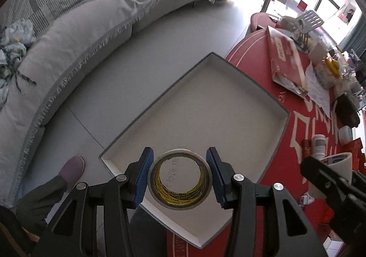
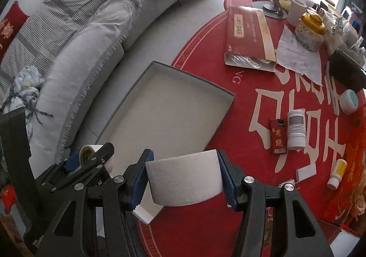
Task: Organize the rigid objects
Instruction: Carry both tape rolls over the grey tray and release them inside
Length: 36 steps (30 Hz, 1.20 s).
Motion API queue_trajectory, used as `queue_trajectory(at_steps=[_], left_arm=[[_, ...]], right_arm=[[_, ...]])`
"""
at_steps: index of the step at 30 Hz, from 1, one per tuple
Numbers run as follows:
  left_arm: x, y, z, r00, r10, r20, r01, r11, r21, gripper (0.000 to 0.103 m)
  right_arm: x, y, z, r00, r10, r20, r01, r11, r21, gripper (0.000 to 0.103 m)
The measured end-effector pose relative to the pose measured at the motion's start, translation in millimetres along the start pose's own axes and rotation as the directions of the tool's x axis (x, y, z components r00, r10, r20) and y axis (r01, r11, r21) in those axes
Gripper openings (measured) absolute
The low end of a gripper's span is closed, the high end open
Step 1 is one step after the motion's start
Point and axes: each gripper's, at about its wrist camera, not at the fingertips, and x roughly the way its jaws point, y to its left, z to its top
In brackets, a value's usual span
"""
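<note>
— In the left tool (image 1: pixel 179 177)?
— Clamped on a roll of tape (image 1: pixel 179 182) with a yellow printed core, blue pads (image 1: pixel 144 177) pressing both sides; held over the near corner of a shallow grey tray (image 1: pixel 247 78), whether touching the tray floor, cannot tell.

— And the right tool (image 2: pixel 183 179)?
— Gripping a wide white roll (image 2: pixel 185 180) by its flat ends, poised above the tray's near edge (image 2: pixel 146 215) (partly over the red worktop (image 2: pixel 240 101)).

— Step in hand?
— Judged as placing: both rolls carried to the tray, neither let go yet. Otherwise bare inside the tray, so likely early in the task.

— Farther out?
— On the worktop, still loose: a white bottle (image 2: pixel 296 128), a small red box (image 2: pixel 278 135), a yellow-capped bottle (image 2: pixel 337 173), a long red carton (image 2: pixel 248 35). Beyond, a grey sofa (image 2: pixel 91 35).

— Next move?
— Probably lowering each roll onto the tray floor, side by side without knocking, then easing the pads apart. Worth keeping the white roll fully inside the rim, or a tip onto the worktop seems possible.
</note>
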Motion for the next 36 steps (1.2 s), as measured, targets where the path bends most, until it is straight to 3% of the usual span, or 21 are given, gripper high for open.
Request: queue_trajectory(at_steps=[19,26,28,30,33,36], left_arm=[[34,1,4,0.998,0.012,-0.058,-0.013,1.0,-0.022,0.052],[66,2,4,0.993,-0.012,-0.114,0.011,1.0,-0.011,0.052],[73,0,2,0.991,-0.034,-0.127,0.034,0.999,-0.003,0.061],[77,-3,-1,0.991,-0.055,-0.126,0.056,0.998,0.007,0.088],[80,-9,-5,0.986,-0.077,-0.147,0.08,0.997,0.02,0.099],[73,-16,-9,0.993,-0.04,-0.108,0.045,0.998,0.042,0.103]], right_arm=[[36,11,14,0.999,0.002,-0.035,-0.003,0.999,-0.049,0.057],[76,22,28,0.998,0.016,-0.067,-0.02,0.997,-0.07,0.057],[92,21,30,0.995,0.029,-0.096,-0.033,0.998,-0.048,0.057],[106,20,30,0.99,0.056,-0.132,-0.063,0.997,-0.047,0.058],[107,13,26,0.992,0.033,-0.125,-0.038,0.998,-0.039,0.098],[81,-5,19,0.999,0.017,-0.04,-0.018,0.999,-0.027,0.098]])
